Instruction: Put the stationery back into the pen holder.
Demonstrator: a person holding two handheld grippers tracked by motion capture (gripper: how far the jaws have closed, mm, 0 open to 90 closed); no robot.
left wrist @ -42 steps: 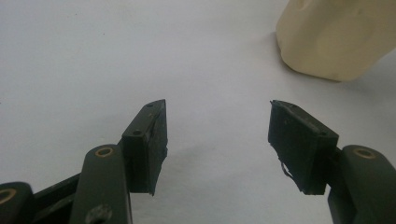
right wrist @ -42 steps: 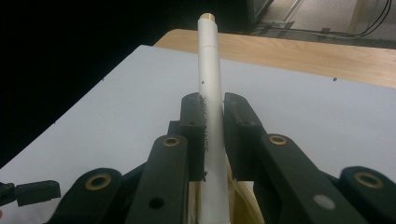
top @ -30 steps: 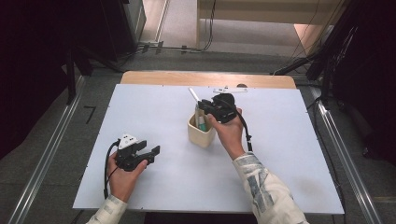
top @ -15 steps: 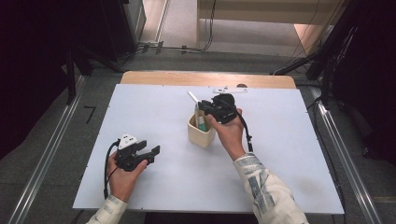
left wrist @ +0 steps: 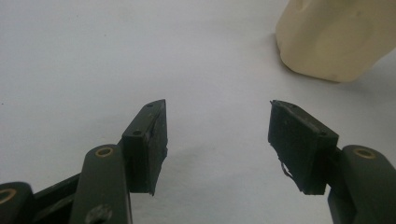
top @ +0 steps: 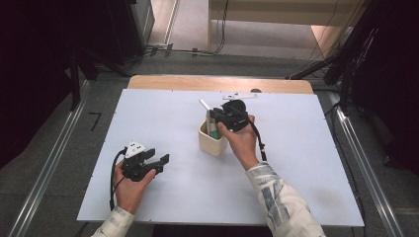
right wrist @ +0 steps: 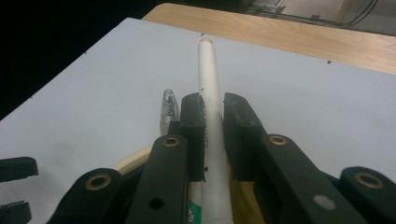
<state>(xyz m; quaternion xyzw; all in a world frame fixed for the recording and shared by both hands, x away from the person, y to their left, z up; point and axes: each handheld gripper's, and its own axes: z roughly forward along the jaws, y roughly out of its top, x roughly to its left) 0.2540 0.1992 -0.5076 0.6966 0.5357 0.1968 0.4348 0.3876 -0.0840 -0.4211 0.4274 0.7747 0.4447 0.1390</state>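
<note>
A cream cup [top: 212, 140] stands near the middle of the white table [top: 296, 148]. My right gripper [top: 216, 116] hovers over its mouth, shut on a white pen [right wrist: 210, 88] that slants up and away from the cup. In the right gripper view both pads clamp the white pen, and a clear-capped pen [right wrist: 168, 108] stands in the cup [right wrist: 128, 161] beside it. Near the front left, my left gripper [top: 159, 162] rests low over the table, open and holding nothing. The left gripper view has its two fingertips [left wrist: 152, 135] wide apart over bare table, with the cup [left wrist: 338, 39] ahead to the right.
A wooden strip [top: 220, 83] borders the table's far edge, and a small white piece [top: 239, 96] lies just behind the cup. Metal rails [top: 47, 170] run along both sides on the floor.
</note>
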